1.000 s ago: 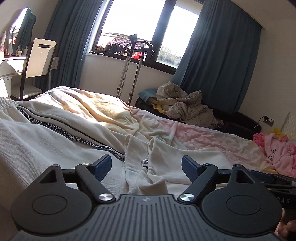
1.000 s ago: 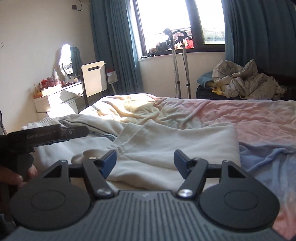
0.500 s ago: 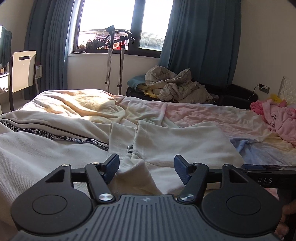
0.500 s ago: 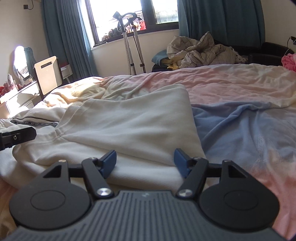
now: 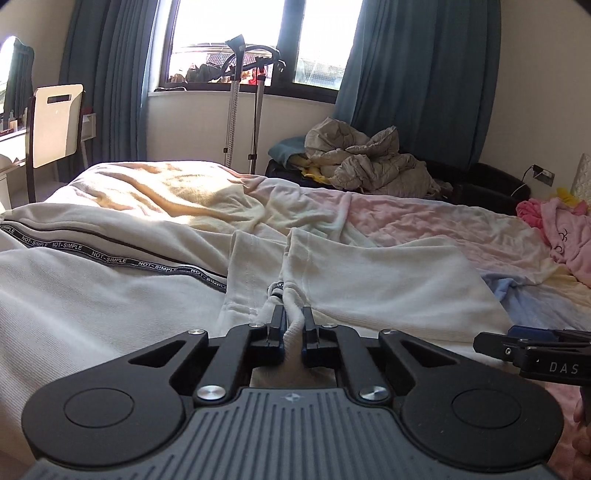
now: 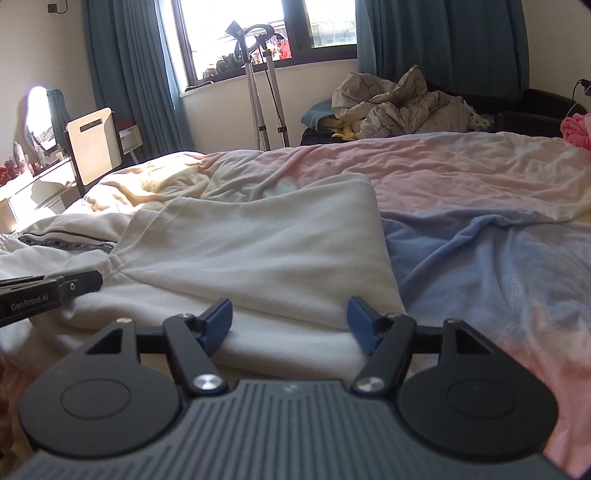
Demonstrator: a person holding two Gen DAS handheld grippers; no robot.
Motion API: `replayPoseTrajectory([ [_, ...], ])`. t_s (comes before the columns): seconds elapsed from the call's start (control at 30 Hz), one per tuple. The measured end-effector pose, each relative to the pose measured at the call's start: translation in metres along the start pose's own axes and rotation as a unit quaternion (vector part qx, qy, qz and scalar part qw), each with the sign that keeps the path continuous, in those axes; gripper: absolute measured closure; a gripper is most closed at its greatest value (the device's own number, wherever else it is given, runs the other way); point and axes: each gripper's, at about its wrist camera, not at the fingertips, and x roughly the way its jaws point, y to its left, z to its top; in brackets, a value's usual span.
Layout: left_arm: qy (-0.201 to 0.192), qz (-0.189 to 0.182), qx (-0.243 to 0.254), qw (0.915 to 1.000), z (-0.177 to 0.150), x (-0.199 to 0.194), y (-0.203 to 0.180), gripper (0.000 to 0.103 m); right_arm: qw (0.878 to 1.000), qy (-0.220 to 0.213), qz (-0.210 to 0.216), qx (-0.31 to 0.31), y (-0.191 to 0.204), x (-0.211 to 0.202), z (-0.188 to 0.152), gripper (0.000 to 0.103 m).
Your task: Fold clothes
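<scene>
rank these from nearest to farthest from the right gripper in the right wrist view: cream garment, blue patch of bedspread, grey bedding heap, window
1. cream garment, right at the right gripper
2. blue patch of bedspread, to the right
3. grey bedding heap, beyond the bed
4. window, back wall

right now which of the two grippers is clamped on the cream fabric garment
The left gripper: its jaws are closing on a fold of the cream hooded garment. The right gripper is wide open, gripping nothing.

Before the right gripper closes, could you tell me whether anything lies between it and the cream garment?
Nothing visible: the right gripper is open right at the garment's near edge, with only that cloth ahead of it.
</scene>
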Motion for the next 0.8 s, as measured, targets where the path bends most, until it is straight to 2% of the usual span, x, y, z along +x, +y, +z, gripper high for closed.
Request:
replayPoseTrajectory([
  [0.07,-0.012,-0.010,-0.037,0.9992,0.004,-0.018,0.005,0.094,1.000,-0.007,0.001,0.003,-0.001,-0.002,0.002,0.033],
  [0.17,-0.017,-0.010,-0.050,0.9986,0.002,-0.037,0.008,0.094,0.999,-0.027,0.010,0.015,-0.003,-0.009,0.006,0.033],
  [0.3,0.035,0.018,-0.041,0.9984,-0.011,-0.017,0.009,0.094,0.999,-0.033,0.011,0.031,-0.008,-0.009,0.008,0.032],
  [0.43,0.034,0.025,-0.021,0.9989,-0.014,-0.006,0.002,0.093,0.998,-0.028,0.006,0.050,-0.016,-0.005,0.008,0.032],
  [0.5,0.037,0.027,-0.023,0.9987,-0.015,-0.006,0.002,0.093,0.995,-0.039,0.009,0.090,-0.028,-0.007,0.009,0.032],
  [0.63,0.036,0.028,-0.026,0.9986,-0.018,-0.006,0.003,0.090,0.984,-0.038,-0.022,0.175,-0.058,-0.003,0.005,0.028],
  [0.7,0.037,0.030,-0.024,0.9986,-0.018,-0.006,0.002,0.090,0.972,-0.008,0.001,0.236,-0.074,0.009,-0.004,0.028],
  [0.8,0.036,0.033,-0.021,0.9986,-0.019,-0.005,0.001,0.090,0.949,0.015,0.064,0.308,-0.086,0.023,-0.016,0.026],
])
